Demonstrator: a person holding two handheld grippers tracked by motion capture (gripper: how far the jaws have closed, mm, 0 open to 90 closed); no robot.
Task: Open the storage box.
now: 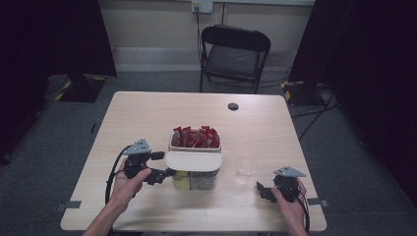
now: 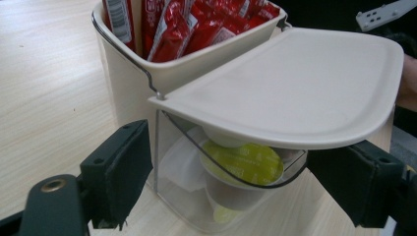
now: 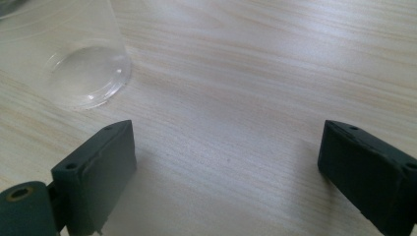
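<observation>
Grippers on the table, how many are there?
2. The left gripper is at the lidded clear container, near its left side; the right gripper rests near the clear cup.

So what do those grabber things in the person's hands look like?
Each is black with two chunky, flat-faced black jaws. The left gripper and right gripper both wear a grey three-cornered plate on top, and a black cable loops from each. The forearms look bare, with no sleeves.

Pale wooden table (image 1: 147, 113), two-part container (image 1: 194, 162), clear plastic cup (image 1: 245, 168) beside it
</observation>
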